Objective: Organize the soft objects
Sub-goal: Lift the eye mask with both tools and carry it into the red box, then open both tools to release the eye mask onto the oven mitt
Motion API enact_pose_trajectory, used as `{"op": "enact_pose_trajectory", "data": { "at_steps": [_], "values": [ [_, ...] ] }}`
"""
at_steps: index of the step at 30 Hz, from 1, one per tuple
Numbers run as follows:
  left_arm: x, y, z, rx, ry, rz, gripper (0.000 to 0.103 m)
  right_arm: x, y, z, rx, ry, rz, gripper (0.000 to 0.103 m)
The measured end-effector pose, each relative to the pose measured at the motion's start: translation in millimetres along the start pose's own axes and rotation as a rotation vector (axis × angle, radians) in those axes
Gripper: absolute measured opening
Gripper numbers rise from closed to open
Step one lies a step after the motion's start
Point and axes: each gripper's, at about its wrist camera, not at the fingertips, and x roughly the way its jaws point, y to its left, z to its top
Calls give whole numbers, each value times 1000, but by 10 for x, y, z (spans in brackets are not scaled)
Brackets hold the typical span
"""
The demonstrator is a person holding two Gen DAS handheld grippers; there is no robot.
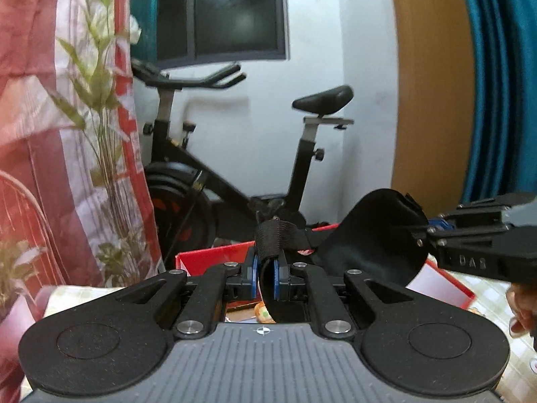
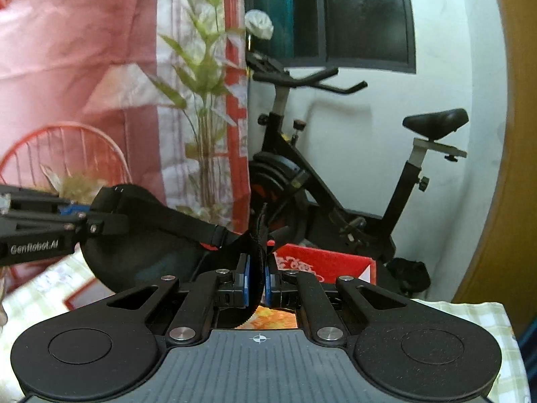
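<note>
Seemingly midway, the black soft item (image 1: pixel 379 235) hangs in the air above the red box (image 1: pixel 214 255) on the checked worktop (image 2: pixel 470 312), not yet put away, with the left claw (image 1: pixel 266 268) clamped on its strap and the right claw (image 2: pixel 256 278) pinching another part.
</note>
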Motion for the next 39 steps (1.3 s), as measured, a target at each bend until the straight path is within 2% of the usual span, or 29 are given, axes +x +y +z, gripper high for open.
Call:
{"op": "enact_pose_trajectory", "data": {
  "at_steps": [4, 8, 10, 13, 19, 21, 23, 25, 26, 27, 31, 33, 35, 39],
  "values": [
    [317, 103, -4, -58, 83, -5, 10, 284, -50, -32, 9, 51, -8, 8],
    [588, 204, -78, -103, 164, -13, 10, 577, -69, -80, 25, 150, -20, 8],
    [707, 197, -142, -96, 225, -20, 10, 687, -57, -118, 33, 205, -21, 8],
    [751, 170, -261, -72, 275, -26, 10, 817, -36, -190, 23, 268, -25, 7],
    [754, 241, -286, -85, 287, -41, 10, 884, -66, -305, 48, 301, -36, 8],
    [726, 241, -271, -77, 278, -34, 13, 839, -99, -321, 48, 286, -44, 18],
    [723, 218, -243, -75, 274, -32, 27, 773, -123, -316, 50, 259, -54, 25],
    [664, 208, -223, -83, 262, -35, 77, 707, -157, -296, 52, 239, -60, 32],
    [621, 204, -208, -86, 245, -37, 91, 676, -158, -286, 49, 234, -64, 44],
    [565, 198, -194, -87, 227, -40, 94, 637, -158, -278, 46, 228, -71, 57],
    [386, 150, -142, -74, 209, -26, 101, 479, -119, -267, 36, 198, -73, 80],
    [285, 133, -133, -65, 199, -12, 103, 401, -98, -270, 46, 188, -85, 95],
    [199, 124, -133, -60, 193, -1, 103, 313, -72, -272, 58, 174, -87, 103],
    [10, 133, -148, -58, 179, 11, 103, 141, 25, -279, 56, 152, -86, 103]
  ]
}}
